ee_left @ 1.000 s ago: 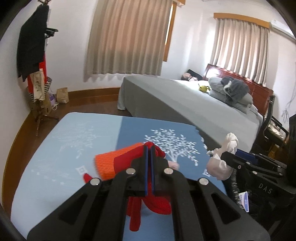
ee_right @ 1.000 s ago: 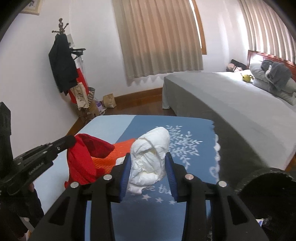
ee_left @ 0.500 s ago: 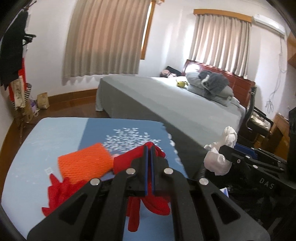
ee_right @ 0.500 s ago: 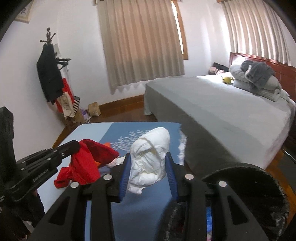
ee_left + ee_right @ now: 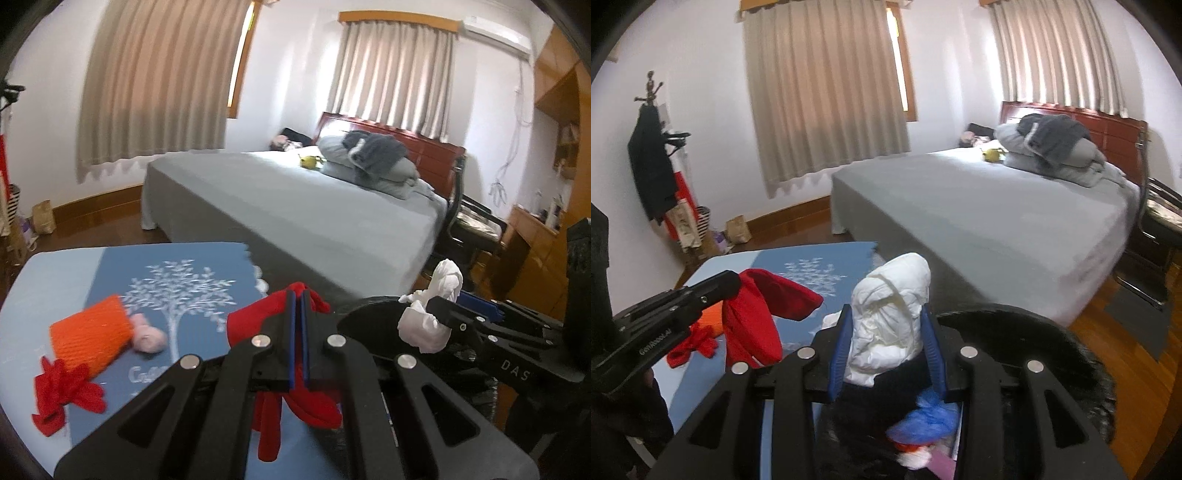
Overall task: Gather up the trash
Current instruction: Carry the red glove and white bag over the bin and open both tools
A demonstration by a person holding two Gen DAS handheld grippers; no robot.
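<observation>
My left gripper is shut on a red cloth scrap that hangs below its fingers; the same red cloth scrap shows at the left of the right wrist view. My right gripper is shut on a crumpled white tissue wad, held just above the black-lined trash bin, which holds blue and red trash. In the left wrist view the white tissue wad hangs over the bin's rim. On the blue table mat lie an orange mesh piece, a pink wad and a red scrap.
A grey bed fills the middle and right, with pillows and clothes at its head. A coat rack with bags stands at the left wall. A chair and wooden floor are at the right.
Both grippers have swung to the right, off the blue table and toward the black bin, each carrying its item. The bin has come into view under the right gripper.
</observation>
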